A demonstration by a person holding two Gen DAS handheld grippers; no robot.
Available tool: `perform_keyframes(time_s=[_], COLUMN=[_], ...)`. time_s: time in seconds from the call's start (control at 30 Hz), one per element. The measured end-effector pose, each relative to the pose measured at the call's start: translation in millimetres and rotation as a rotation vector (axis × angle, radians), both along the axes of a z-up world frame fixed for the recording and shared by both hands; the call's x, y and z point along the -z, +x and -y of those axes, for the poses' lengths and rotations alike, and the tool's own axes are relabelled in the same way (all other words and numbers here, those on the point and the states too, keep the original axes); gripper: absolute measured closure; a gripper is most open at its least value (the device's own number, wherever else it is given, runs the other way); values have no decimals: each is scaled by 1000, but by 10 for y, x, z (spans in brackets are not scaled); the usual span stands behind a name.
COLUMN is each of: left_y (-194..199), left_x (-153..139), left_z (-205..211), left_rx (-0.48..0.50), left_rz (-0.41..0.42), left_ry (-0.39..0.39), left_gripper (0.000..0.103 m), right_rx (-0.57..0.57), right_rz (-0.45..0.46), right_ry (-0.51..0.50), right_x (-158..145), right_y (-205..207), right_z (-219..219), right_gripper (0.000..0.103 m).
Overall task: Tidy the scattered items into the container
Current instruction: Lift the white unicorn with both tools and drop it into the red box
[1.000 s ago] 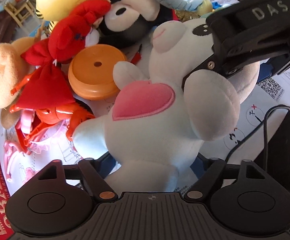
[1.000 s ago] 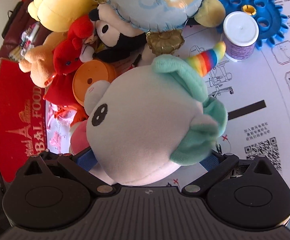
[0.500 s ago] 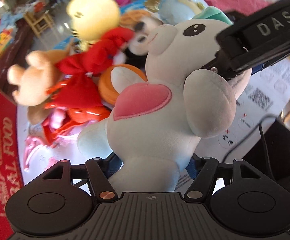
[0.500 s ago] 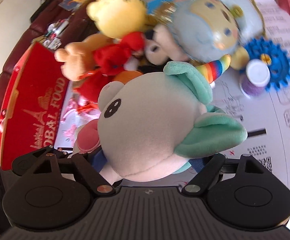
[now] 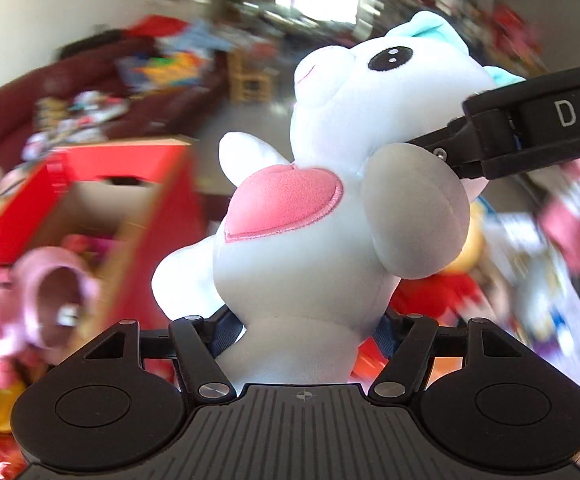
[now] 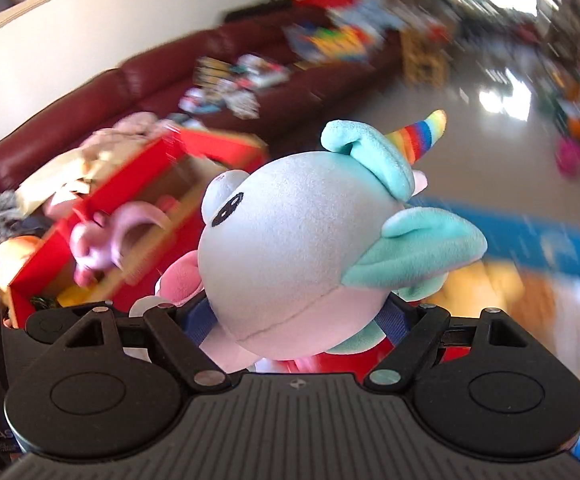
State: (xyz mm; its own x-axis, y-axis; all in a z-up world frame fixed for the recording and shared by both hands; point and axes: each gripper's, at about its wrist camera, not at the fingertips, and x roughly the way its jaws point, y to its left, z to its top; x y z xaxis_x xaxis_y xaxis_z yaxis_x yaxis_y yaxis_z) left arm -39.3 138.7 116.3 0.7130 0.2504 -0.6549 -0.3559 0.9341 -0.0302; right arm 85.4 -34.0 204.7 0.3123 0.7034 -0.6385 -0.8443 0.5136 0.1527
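The room, red box (image 5: 102, 184) and its contents are motion-blurred.

Your right gripper (image 6: 295, 332) clamps the white unicorn plush (image 6: 290, 256) by the head, mint ears and rainbow horn (image 6: 417, 134) pointing up and right. Behind it to the left you see the open red box (image 6: 102, 200) with a pink toy (image 6: 106, 240) at its edge, beyond it a dark red sofa (image 6: 130, 92), all blurred
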Motion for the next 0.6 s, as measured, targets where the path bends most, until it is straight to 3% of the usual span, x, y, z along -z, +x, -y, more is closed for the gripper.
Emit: perform_keyframes(time_s=[0.17, 0.3, 0.4, 0.5, 0.6], left_y=[-192, -254, -223, -118, -27], left_x=[-234, -276, -269, -147, -105], left_z=[-698, -1145, -1411, -1689, -1834], left_rx=[-199, -311, -353, -393, -428], left_rz=[42, 23, 12, 9, 15], left_ry=[-39, -77, -142, -246, -262], left_gripper=[35, 43, 50, 37, 14], right_rx=[-177, -288, -331, -340, -286], right_rz=[72, 95, 101, 158, 263], right_ry=[5, 2, 13, 31, 34], right_x=[-357, -397, -373, -378, -371], right_y=[-84, -156, -158, -149, -128], right_z=[-1180, -1963, -2319, -2609, -2675], right_gripper=[18, 18, 14, 4, 2])
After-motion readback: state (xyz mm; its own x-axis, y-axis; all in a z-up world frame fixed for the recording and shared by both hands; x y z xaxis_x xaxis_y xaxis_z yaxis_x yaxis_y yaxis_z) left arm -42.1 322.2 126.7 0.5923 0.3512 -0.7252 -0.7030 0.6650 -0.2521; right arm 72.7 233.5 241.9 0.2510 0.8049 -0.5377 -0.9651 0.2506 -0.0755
